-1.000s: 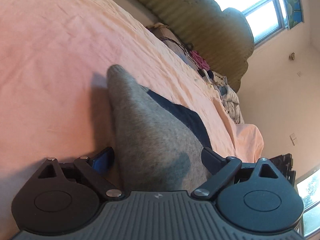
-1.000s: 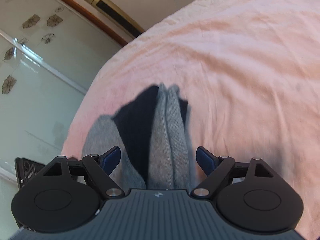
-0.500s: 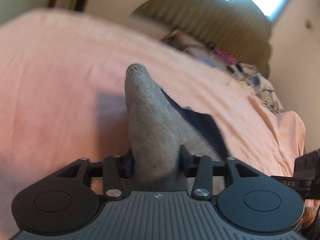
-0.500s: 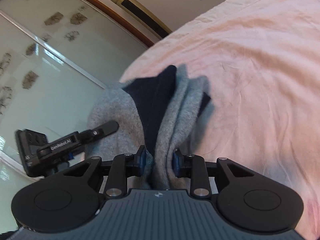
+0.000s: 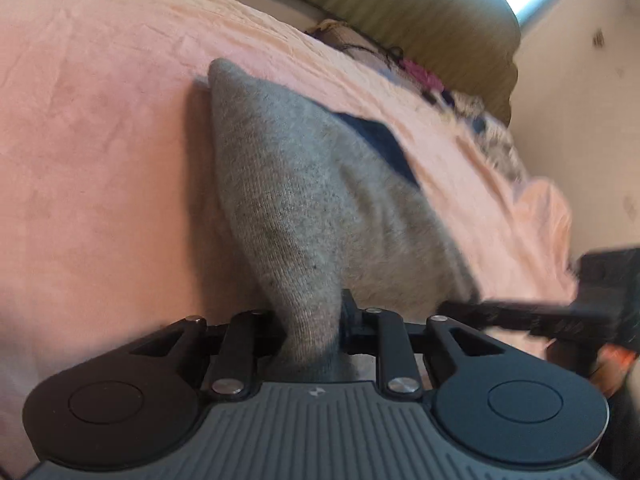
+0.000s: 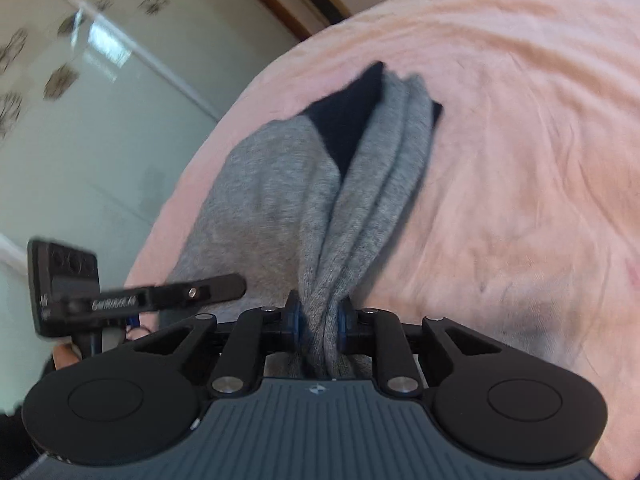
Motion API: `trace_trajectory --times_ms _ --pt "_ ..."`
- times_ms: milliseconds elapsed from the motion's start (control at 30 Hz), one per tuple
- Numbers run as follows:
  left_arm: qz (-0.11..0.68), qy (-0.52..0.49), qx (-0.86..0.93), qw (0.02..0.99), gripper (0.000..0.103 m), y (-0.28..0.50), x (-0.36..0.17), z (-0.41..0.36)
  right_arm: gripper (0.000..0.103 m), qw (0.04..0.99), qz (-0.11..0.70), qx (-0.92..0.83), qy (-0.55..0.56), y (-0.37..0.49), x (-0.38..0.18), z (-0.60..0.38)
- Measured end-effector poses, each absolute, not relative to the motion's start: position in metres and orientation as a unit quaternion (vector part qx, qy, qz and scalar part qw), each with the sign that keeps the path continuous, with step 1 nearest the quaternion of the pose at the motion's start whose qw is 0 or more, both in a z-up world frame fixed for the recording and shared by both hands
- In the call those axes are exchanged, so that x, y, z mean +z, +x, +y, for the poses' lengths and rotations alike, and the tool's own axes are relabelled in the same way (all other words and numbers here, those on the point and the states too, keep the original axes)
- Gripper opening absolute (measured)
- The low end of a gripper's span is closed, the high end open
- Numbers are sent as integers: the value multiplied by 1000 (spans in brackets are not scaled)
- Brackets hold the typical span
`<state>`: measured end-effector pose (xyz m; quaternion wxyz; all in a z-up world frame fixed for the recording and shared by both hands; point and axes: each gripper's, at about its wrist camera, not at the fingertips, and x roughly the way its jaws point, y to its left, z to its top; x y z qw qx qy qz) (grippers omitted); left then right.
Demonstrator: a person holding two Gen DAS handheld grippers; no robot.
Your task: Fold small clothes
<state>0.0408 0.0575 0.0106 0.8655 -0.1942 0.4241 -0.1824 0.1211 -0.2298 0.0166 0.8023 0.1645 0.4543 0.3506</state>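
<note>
Both tongs are closing on the grey sock: left tongs (image 5: 310, 322) pinch one end, right tongs (image 6: 319, 326) the bunched other end. Its length runs away from each across the pink bed (image 5: 100, 152), far part resting there, so neither is nearer.

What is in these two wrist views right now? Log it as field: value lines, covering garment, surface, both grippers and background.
garment: grey sock with dark navy patch, partly lifted off the bed
surface: pink bedsheet, wrinkled
left gripper: jaws closing, grey knit pinched between them
right gripper: jaws closing, bunched grey fabric between its blue pads
other gripper in view: yes, at the side of each wrist view
background: olive headboard, cluttered items along the bed edge, frosted glass panel
</note>
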Motion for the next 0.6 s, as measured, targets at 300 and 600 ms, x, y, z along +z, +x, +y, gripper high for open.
trace_trajectory --times_ms 300,600 --pt "268 -28 -132 954 73 -30 58 29 65 838 405 287 228 123 35 -268" --pt "308 39 -140 940 84 -14 16 -7 63 850 422 251 189 217 31 -196"
